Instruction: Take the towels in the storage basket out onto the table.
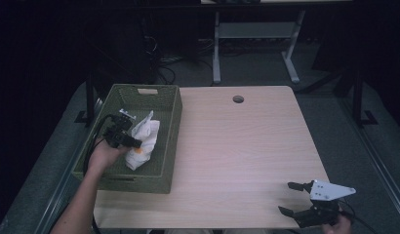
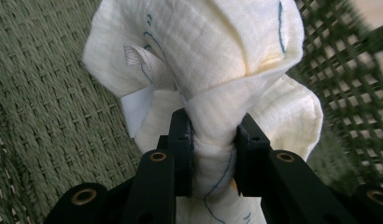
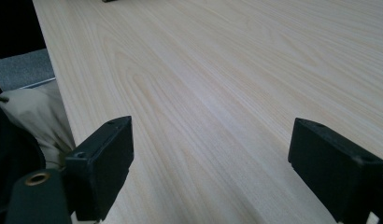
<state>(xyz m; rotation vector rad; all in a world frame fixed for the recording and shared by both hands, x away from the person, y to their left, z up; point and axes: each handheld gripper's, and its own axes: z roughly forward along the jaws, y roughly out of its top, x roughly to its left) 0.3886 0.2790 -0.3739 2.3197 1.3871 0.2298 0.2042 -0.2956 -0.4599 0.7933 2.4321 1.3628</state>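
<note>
High view: our left gripper point(image 1: 131, 142) has the cloth point(image 1: 143, 139) pinched, inside the basket point(image 1: 170, 105) at the desk's point(image 1: 237, 146) left edge, likely to lift it out.
Left gripper view: jaws clamped on a bunched fold; wicker behind.
Right gripper view: right gripper point(image 3: 210, 163) wide, nothing in it, parked over the near right corner, likely waiting.

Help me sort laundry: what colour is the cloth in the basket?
Cream white with thin blue lines; the cloth shows best in the left gripper view.
</note>
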